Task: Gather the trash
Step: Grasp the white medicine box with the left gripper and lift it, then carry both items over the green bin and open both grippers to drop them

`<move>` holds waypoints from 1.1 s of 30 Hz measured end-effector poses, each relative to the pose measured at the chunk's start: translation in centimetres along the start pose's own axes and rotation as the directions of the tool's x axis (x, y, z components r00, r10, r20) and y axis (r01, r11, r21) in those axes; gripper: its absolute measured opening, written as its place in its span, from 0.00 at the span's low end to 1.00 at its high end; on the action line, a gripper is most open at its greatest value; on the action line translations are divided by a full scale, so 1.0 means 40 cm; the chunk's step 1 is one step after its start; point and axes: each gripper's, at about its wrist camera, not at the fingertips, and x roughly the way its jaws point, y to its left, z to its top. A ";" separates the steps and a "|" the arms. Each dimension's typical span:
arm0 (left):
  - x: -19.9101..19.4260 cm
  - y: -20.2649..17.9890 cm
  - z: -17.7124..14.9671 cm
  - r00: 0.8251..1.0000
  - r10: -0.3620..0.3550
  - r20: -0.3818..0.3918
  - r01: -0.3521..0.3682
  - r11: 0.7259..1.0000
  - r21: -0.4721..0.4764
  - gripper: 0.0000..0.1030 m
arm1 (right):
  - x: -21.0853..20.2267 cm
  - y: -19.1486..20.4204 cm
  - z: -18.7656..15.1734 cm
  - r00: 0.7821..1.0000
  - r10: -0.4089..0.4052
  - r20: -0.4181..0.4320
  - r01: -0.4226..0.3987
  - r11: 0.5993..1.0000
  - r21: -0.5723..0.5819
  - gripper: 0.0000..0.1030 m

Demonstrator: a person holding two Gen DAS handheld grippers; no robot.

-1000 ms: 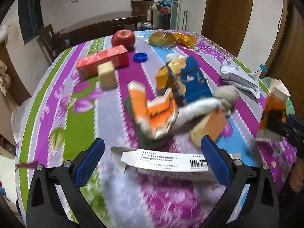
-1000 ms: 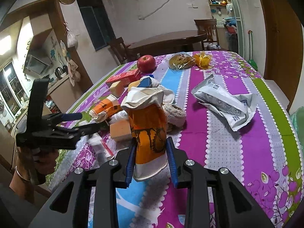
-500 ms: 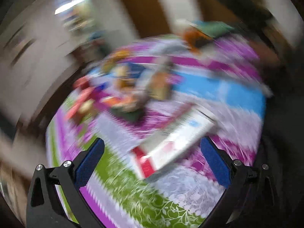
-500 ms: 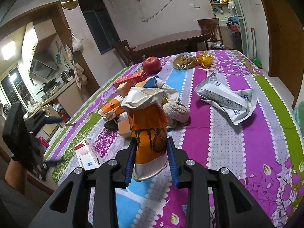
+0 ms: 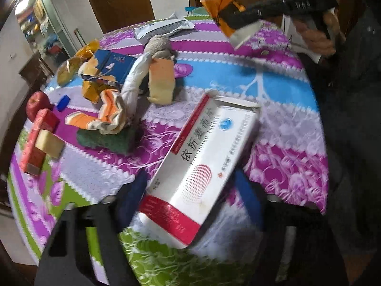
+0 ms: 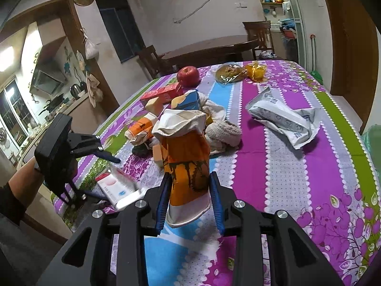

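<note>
The right gripper (image 6: pixel 189 205) clamped one orange carton (image 6: pixel 185 166) while the left gripper (image 5: pixel 190 197), its jaws closing, straddled one white medicine box (image 5: pixel 202 166) beside one apple (image 5: pixel 37 104).

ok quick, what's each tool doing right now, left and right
left tool: closing around the white and red medicine box, pads not yet pressing.
right tool: shut on the crumpled orange carton.

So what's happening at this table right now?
A person is clearing trash off a cluttered table with two handheld grippers. The right gripper is shut on a crumpled orange carton, held up off the cloth. The left gripper straddles a white medicine box at the table edge, its jaws closing on it.
</note>
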 end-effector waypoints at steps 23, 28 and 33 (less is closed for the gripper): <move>-0.086 -0.069 0.343 0.846 0.534 0.014 -0.460 0.741 -0.489 0.44 | -0.105 -0.153 0.043 0.989 -0.122 0.081 0.120 0.992 0.030 0.31; -0.010 -0.079 0.497 0.826 0.563 0.034 -0.488 0.744 -0.457 0.44 | -0.215 -0.245 0.086 0.968 -0.217 0.123 0.210 0.976 0.062 0.31; 0.072 -0.109 0.637 0.838 0.542 0.063 -0.482 0.790 -0.380 0.44 | -0.320 -0.369 0.122 0.938 -0.327 0.117 0.313 0.942 0.120 0.31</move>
